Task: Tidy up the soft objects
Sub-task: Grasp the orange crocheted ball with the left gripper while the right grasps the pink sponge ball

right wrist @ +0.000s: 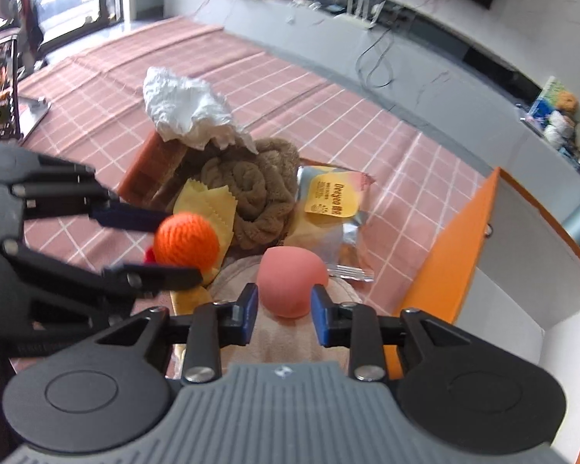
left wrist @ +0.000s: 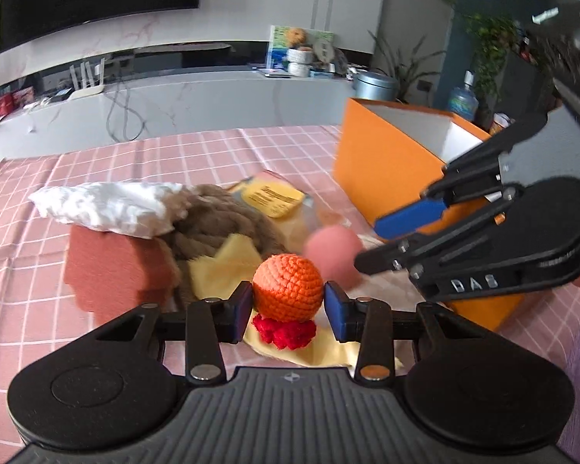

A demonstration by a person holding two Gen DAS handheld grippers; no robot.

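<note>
Left wrist, nearest: left gripper [left wrist: 286,307] with its fingers [left wrist: 241,309] either side of the orange ball [left wrist: 288,284]; the left pad touches it, the right one stands just off, so no grip yet.
Under the ball: a red knit piece [left wrist: 284,330] on yellow cloth [left wrist: 228,261].
Further off: pink ball [left wrist: 330,253], brown towel [left wrist: 212,214], white tissue [left wrist: 108,205], orange box [left wrist: 382,170] on the checked counter [left wrist: 38,328].
Right wrist, nearest: right gripper [right wrist: 284,309], fingers [right wrist: 321,319] spread around the pink ball [right wrist: 290,282], both pads clear of it.
Risk: either ball could roll out if the fingers close off-centre; the two grippers are near enough to knock.
Only here: snack packet [right wrist: 330,201] label; the red piece is mostly hidden.
</note>
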